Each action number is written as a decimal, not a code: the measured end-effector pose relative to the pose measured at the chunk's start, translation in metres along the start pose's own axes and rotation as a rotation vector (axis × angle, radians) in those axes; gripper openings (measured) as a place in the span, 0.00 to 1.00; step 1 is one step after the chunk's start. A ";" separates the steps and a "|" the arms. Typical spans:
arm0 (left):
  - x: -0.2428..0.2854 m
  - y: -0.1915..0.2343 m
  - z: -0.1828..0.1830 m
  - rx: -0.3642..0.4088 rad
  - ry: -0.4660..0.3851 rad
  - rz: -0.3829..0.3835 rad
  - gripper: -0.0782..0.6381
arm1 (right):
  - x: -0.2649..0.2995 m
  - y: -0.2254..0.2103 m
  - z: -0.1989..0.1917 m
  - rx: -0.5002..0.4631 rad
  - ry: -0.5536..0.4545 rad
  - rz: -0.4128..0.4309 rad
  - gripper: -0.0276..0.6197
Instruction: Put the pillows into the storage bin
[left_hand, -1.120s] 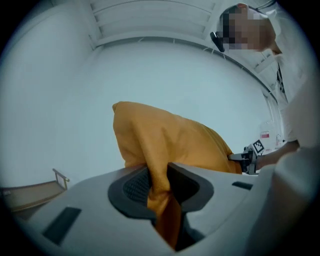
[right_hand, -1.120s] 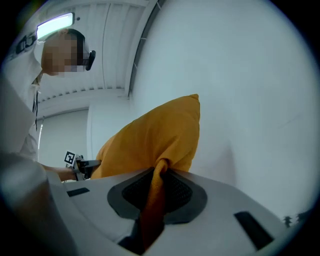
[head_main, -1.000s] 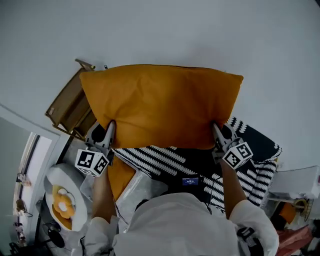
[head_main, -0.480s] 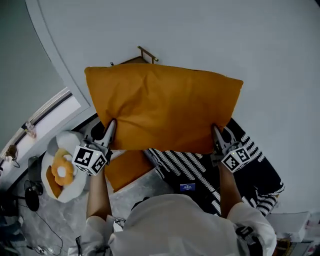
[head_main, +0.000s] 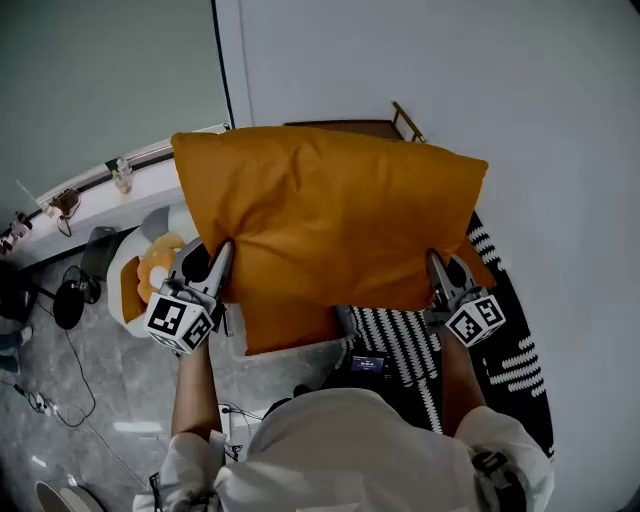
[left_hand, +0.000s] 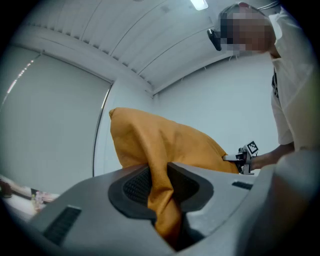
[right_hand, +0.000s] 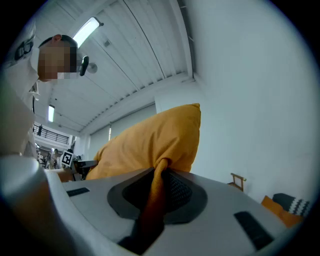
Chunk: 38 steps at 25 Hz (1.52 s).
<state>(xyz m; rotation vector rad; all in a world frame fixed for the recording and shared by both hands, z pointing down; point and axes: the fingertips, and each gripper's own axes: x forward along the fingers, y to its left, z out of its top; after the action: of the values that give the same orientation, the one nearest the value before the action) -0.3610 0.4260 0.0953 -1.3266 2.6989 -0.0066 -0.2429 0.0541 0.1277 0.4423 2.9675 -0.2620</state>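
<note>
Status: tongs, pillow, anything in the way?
Left tongs shut on orange pillow, left corner; right tongs shut on right corner. Pillow held in the air, stretched between both. Nothing seen pressing against it.

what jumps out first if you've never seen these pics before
A big orange pillow fills the middle of the head view, held up in the air. The left gripper pinches its lower left corner and the right gripper its lower right corner. Below it lie a black-and-white striped textile at the right and a fried-egg-shaped cushion at the left.
</note>
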 end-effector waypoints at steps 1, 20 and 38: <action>-0.014 0.010 -0.001 0.000 0.009 0.037 0.24 | 0.017 0.006 -0.007 0.013 0.008 0.040 0.16; -0.086 0.076 -0.127 -0.181 0.244 0.417 0.25 | 0.174 0.003 -0.181 0.254 0.253 0.325 0.16; -0.096 0.132 -0.386 -0.543 0.558 0.422 0.25 | 0.183 -0.023 -0.411 0.413 0.627 0.189 0.14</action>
<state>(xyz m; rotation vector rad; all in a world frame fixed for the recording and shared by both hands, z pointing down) -0.4538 0.5612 0.4804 -0.9088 3.5959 0.5019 -0.4656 0.1616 0.5046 1.0124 3.4217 -0.8664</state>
